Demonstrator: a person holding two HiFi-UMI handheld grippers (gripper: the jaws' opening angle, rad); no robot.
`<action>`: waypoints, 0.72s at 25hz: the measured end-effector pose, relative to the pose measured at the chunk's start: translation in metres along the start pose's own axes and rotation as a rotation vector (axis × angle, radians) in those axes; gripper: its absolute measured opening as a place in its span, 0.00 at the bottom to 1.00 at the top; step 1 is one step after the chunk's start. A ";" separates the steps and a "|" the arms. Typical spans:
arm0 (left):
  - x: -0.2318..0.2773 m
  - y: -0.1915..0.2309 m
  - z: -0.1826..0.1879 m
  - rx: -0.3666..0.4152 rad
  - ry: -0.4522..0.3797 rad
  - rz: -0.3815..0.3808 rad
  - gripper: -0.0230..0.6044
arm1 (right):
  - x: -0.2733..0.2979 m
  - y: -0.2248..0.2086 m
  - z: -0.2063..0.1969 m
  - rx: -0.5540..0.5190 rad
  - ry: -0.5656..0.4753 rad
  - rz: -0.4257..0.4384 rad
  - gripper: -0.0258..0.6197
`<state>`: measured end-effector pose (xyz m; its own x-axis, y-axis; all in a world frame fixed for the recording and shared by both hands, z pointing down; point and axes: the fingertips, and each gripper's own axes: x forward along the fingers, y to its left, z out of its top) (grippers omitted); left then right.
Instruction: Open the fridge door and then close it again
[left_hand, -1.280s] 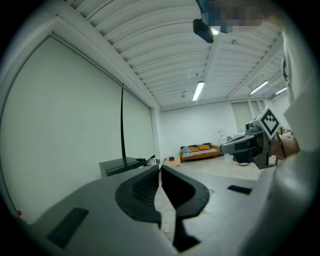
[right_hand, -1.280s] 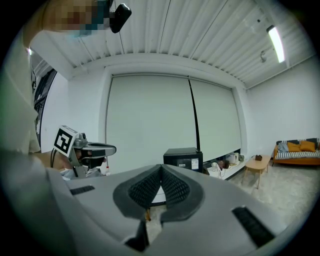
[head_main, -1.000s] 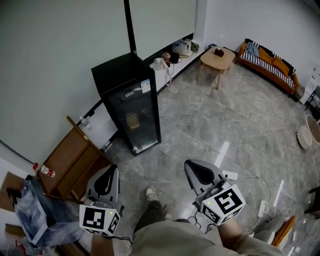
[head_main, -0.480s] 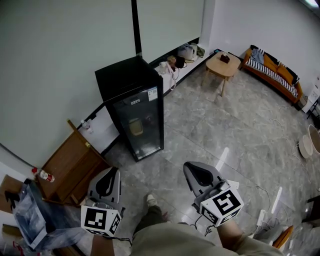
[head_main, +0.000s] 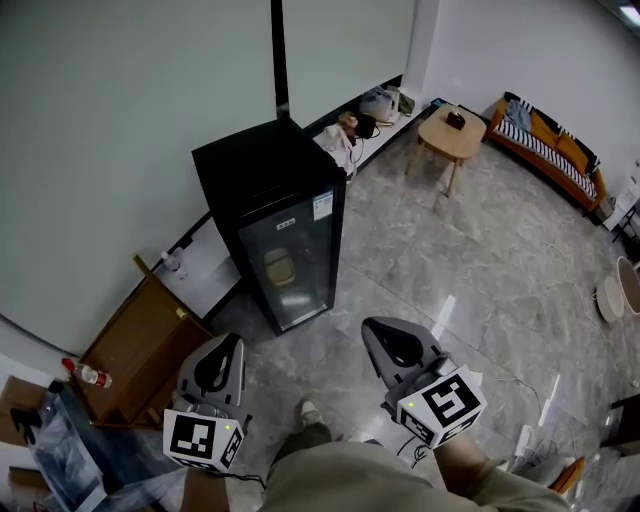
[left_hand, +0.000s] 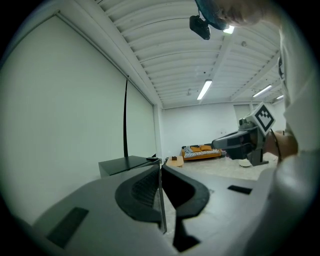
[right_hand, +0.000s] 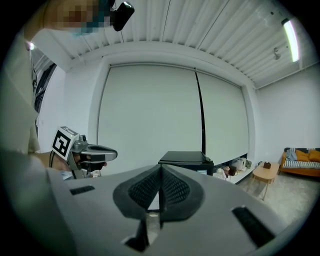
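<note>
Grey marbled floor tiles (head_main: 470, 250) fill most of what lies below me, and a stretch of them separates my feet from the pale blank wall (head_main: 120, 120) ahead. Backed against that wall stands the tall black fridge (head_main: 285, 235), the thing I am here for. Its glass door (head_main: 292, 268) faces out into the room and sits flush and shut, so I judge that the opening step has not begun. I cannot make out a handle from here, so which edge to take is not yet settled. A brown wooden cabinet (head_main: 140, 340) lies tilted just beside the fridge on its left. It crowds that side, so I would rather come at the door from the front or the right. An orange striped sofa (head_main: 545, 135) sits far off along the other wall, well clear of any door swing. My left gripper (head_main: 228, 345) and right gripper (head_main: 378, 330) are held low at my waist, both aimed roughly towards the fridge and well apart from it. Each is clenched on nothing, its ribbed pads pressed together. That seems sensible while there is nothing within reach to grasp.
</note>
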<state>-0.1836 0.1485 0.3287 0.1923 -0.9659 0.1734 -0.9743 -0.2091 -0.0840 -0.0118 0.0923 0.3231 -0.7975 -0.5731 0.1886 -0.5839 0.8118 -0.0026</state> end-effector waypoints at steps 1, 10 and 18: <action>0.004 0.010 0.000 -0.002 -0.002 0.000 0.07 | 0.011 0.001 0.003 -0.004 0.002 0.001 0.04; 0.031 0.078 0.009 -0.036 -0.065 -0.033 0.07 | 0.088 0.004 0.021 -0.030 -0.007 0.015 0.04; 0.046 0.109 0.003 -0.033 -0.051 0.026 0.07 | 0.124 -0.002 0.027 -0.042 0.001 0.056 0.04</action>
<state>-0.2809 0.0805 0.3245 0.1722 -0.9776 0.1212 -0.9821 -0.1799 -0.0556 -0.1141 0.0168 0.3201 -0.8287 -0.5265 0.1898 -0.5315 0.8466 0.0281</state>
